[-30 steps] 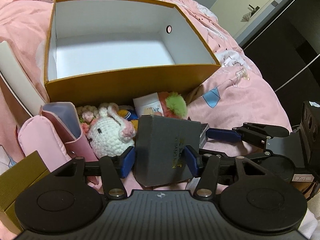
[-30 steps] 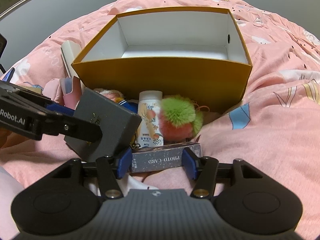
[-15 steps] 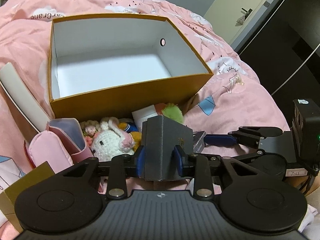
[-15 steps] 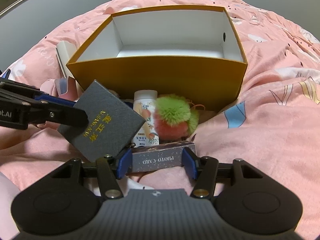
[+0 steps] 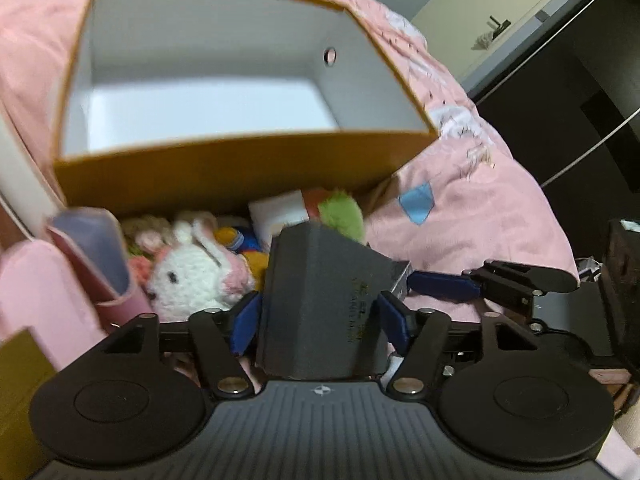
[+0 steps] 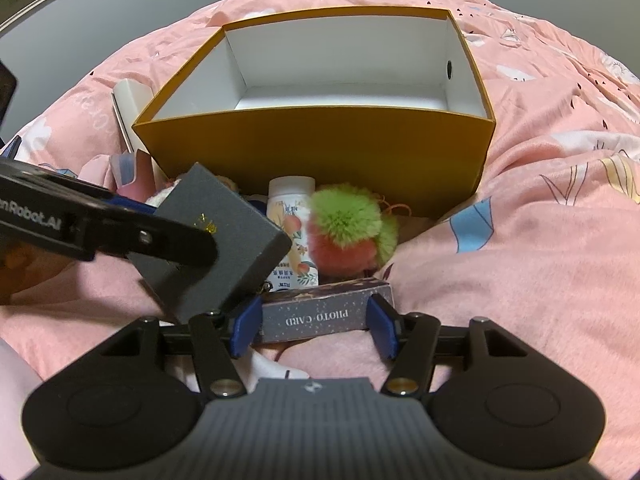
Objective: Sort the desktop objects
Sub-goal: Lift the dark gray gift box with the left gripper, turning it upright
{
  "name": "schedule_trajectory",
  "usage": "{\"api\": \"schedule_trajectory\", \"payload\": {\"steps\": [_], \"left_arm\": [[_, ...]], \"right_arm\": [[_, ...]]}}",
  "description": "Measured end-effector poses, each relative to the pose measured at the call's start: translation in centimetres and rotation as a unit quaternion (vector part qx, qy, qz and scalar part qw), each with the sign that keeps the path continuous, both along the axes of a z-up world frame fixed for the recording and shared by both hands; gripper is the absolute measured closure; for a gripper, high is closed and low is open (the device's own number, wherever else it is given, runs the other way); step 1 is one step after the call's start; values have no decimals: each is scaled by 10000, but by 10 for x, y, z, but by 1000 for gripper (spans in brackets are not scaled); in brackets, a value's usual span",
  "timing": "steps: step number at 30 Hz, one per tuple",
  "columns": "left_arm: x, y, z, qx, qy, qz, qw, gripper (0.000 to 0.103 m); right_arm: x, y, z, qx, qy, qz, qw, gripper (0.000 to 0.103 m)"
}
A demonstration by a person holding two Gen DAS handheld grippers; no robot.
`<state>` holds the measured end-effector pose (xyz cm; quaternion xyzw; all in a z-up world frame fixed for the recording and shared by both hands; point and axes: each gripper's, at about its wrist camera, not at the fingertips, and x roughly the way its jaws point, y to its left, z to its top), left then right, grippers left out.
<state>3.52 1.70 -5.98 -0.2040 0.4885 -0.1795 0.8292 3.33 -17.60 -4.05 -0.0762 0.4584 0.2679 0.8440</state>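
A dark grey gift box (image 5: 316, 304) with gold lettering stands tilted between the blue pads of my left gripper (image 5: 320, 320). Its jaws are opening and no longer pinch the box. In the right wrist view one black finger (image 6: 120, 232) crosses the same box (image 6: 224, 216). My right gripper (image 6: 314, 328) has its pads against both ends of a grey photo card box (image 6: 316, 316) lying on the pink quilt, and its jaws are starting to open. Behind both stands an orange carton (image 6: 312, 152) with an empty white inside.
Against the carton's front wall lie a white bottle (image 6: 290, 216), a green and pink pom-pom (image 6: 344, 224), a crochet bunny (image 5: 192, 276) and a pink pouch (image 5: 60, 292). A gold box (image 5: 20, 380) and a white lid (image 6: 128, 108) sit at the left. Dark furniture stands at the right.
My left jaws closed on the grey box, then spread wide; the box has turned between them and fills more of the left wrist view. The right gripper and photo card box stayed put.
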Motion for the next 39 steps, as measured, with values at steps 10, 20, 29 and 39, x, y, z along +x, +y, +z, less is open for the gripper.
{"api": "schedule_trajectory", "payload": {"steps": [10,20,29,39], "left_arm": [[-9,-2,12,170,-197,92,9996,44],[-29,-5,53,1214,-1001,434,9866,64],[-31,-21,49,1676,-1176,237,9785,65],[-34,-19,49,1667,-1161,266,9788,64]], "right_arm": [[-2,2,-2,25,12,10,10000,38],[2,-6,2,344,441,-216,9982,38],[18,-3,-10,979,1153,-658,9863,21],[20,-16,-15,907,1570,-1181,9763,37]]}}
